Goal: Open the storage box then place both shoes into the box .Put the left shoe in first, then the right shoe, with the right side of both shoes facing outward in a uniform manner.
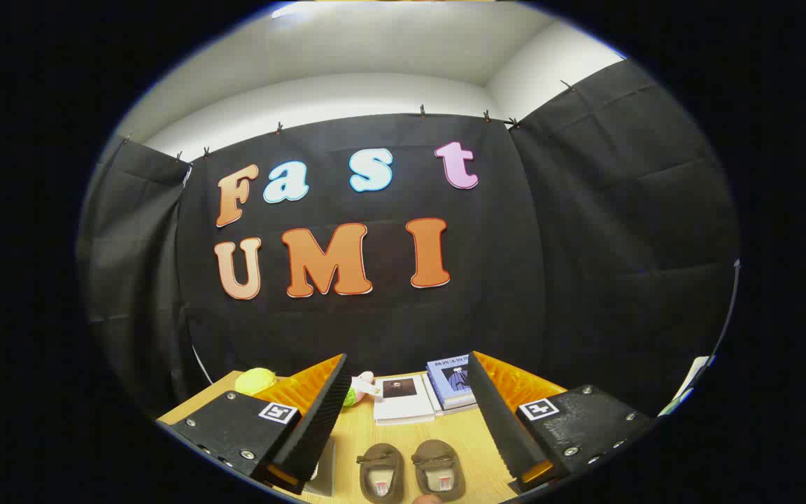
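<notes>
Gripper view: your gripper (pixel 403 420) has its jaws spread wide, holding nothing. At lower centre, between them, two brown shoes (pixel 410 472) sit side by side on the wooden counter (pixel 459 434). Beyond lie books (pixel 424 393) and a yellow-green ball (pixel 255 380).

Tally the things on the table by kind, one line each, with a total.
Shoes: 2, brown, one beside the other, between the fingers of the open hand-held gripper
Books: 2, a white one and a blue one, beyond the shoes
Balls: 1, yellow-green
Soft toys: 1, pale, partly hidden
Total: 6
</notes>
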`<state>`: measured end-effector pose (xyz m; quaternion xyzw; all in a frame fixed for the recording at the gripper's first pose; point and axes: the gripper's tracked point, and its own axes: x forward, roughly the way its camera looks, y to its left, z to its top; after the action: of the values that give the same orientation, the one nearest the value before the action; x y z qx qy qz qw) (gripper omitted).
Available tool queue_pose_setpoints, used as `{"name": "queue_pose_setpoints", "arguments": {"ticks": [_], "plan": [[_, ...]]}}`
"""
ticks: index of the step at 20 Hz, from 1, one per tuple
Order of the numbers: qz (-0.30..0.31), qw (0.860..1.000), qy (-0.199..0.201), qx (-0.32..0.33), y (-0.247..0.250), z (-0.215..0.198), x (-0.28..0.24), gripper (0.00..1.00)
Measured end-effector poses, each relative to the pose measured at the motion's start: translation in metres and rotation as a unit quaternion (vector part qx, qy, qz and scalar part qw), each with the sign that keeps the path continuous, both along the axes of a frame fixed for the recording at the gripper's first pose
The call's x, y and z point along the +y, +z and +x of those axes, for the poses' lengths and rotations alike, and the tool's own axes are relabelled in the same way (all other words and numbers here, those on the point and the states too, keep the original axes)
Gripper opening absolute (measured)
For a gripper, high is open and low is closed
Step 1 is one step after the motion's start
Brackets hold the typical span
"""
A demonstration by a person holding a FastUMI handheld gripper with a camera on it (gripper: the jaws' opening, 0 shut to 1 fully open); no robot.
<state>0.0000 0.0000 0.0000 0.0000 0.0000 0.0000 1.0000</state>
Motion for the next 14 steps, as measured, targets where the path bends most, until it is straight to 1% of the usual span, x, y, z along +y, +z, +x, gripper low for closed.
{"name": "queue_pose_setpoints", "arguments": {"ticks": [7,14], "plan": [[0.006,1.000,-0.005,0.007,-0.0071,0.0045,-0.0076,0.99],[0.004,1.000,0.001,0.009,-0.0087,0.0059,-0.0044,0.99]]}}
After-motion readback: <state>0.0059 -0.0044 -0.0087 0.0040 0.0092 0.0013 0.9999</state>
